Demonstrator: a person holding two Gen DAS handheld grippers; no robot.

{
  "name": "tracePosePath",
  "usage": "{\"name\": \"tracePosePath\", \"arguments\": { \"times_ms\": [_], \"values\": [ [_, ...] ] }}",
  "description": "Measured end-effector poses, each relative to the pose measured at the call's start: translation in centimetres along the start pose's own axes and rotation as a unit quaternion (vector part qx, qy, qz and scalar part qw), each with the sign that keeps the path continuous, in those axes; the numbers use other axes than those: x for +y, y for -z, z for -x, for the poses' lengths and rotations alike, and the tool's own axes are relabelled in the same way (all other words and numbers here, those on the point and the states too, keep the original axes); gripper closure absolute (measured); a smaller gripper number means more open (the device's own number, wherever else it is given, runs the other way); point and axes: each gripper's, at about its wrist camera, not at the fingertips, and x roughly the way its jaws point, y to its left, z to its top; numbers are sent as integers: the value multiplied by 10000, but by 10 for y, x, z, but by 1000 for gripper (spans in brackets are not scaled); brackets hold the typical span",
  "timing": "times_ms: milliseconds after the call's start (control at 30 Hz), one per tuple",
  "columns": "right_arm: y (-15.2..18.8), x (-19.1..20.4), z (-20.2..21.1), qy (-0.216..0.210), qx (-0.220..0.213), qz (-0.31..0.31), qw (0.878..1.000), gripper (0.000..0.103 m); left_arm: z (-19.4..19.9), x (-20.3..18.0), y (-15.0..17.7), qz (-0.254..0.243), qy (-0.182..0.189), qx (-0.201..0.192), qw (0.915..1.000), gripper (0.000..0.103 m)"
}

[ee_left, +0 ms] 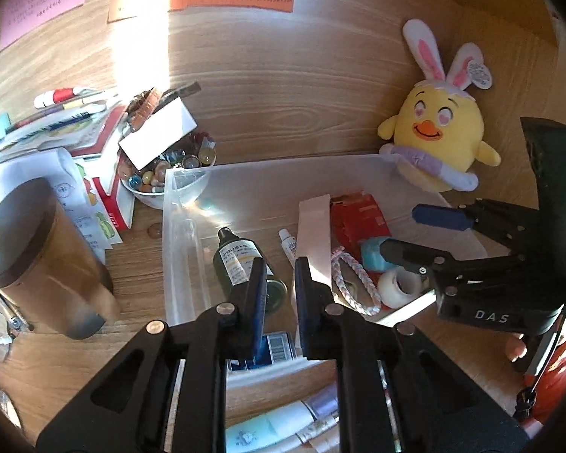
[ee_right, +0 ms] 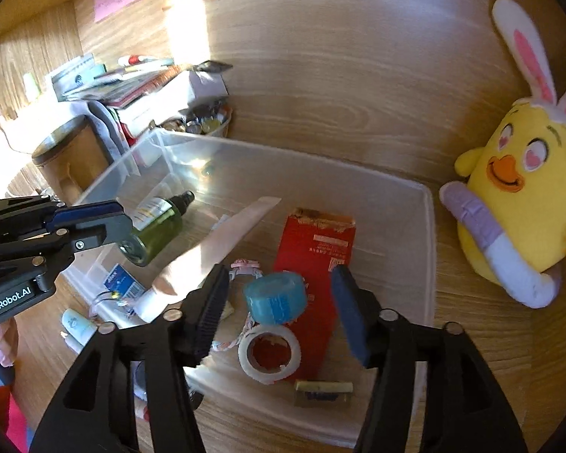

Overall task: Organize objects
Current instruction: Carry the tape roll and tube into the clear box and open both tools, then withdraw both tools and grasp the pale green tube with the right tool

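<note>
The clear storage bin (ee_right: 430,234) sits on the desk (ee_right: 483,339) as the collecting place. At its six o'clock the right gripper (ee_right: 279,315) hovers, fingers apart, over the blue tape roll (ee_right: 275,298). At nine o'clock, the left gripper (ee_left: 279,283) is nearly closed and empty beside the green spray bottle (ee_left: 241,264).

We viewed the scene from both wrist cameras, each angled steeply down, close above the clear bin (ee_left: 185,204) (ee_right: 430,226); both views shared its contents and the plush chick (ee_left: 439,132) (ee_right: 528,196).
</note>
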Motion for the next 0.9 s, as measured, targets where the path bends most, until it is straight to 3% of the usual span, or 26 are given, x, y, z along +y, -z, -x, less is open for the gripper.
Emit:
{"name": "tracePosePath", "arguments": {
  "times_ms": [33, 167, 200, 467, 733, 833, 900],
  "values": [
    [0, 1, 4, 6, -44, 20, 10000, 47, 3, 0, 1, -8, 1, -24, 10000, 84],
    [5, 5, 27, -10, -243, 120, 9996, 39, 26, 0, 8, -4, -73, -204, 9998, 45],
    [8, 7, 34, -42, -298, 132, 9995, 37, 30, 0, 10, 6, -66, -245, 9997, 41],
    [31, 26, 69, -303, -499, 295, 9979, 24, 58, 2, 34, 11, -93, -306, 9995, 29],
    [71, 56, 68, -712, -242, 480, 9960, 21, 51, 9, 74, 173, -66, 127, 9997, 28],
    [88, 69, 57, -872, -8, 638, 9941, 21, 50, 10, 88, 205, -30, 221, 9995, 28],
    [98, 77, 51, -927, 127, 727, 9930, 22, 51, 10, 95, 198, 14, 260, 9995, 41]
  ]
}}
